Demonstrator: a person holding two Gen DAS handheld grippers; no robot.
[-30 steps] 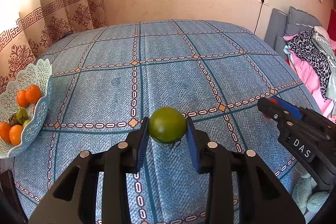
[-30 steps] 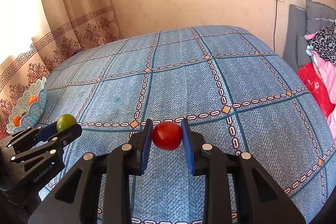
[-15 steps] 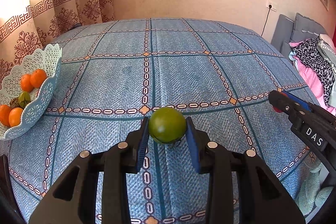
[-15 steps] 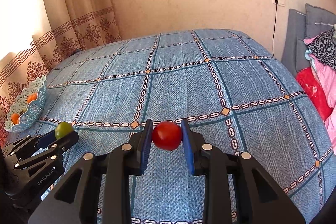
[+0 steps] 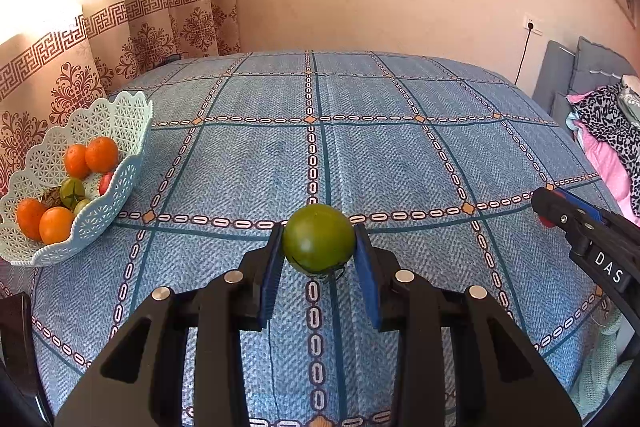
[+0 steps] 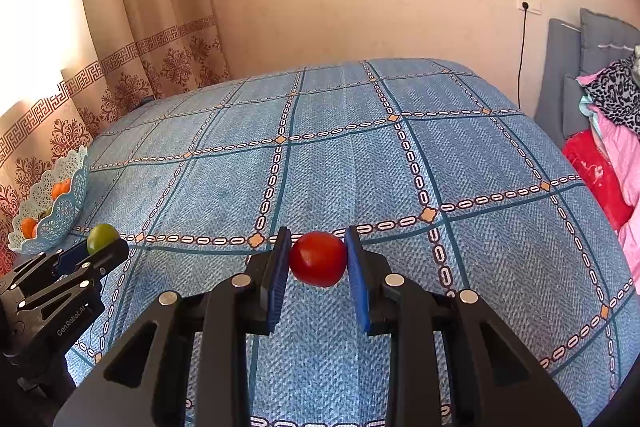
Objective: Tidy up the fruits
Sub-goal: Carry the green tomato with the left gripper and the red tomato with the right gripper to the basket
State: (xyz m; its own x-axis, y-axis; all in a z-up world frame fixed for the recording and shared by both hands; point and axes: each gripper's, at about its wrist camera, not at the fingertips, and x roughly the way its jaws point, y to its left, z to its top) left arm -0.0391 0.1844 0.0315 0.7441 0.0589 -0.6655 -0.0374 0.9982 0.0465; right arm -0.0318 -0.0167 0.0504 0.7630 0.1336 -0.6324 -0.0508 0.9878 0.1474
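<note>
— Where's the basket [image 5: 120, 115]?
— On the bed [image 5: 400, 155], at its left edge, fruit [image 5: 92, 157] inside, curtain [image 5: 160, 27] behind it.
— And the grippers?
— Left gripper [image 5: 319, 255] over the near middle with a tomato [image 5: 319, 237] between its fingers; right gripper [image 6: 318, 263] beside it, to the right, holding another tomato [image 6: 318, 259].

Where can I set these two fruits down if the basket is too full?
The bedspread is bare from the basket across to the clothes at the right edge. The basket itself is crowded with oranges. The left gripper holds the green fruit, the right gripper the red one.
</note>
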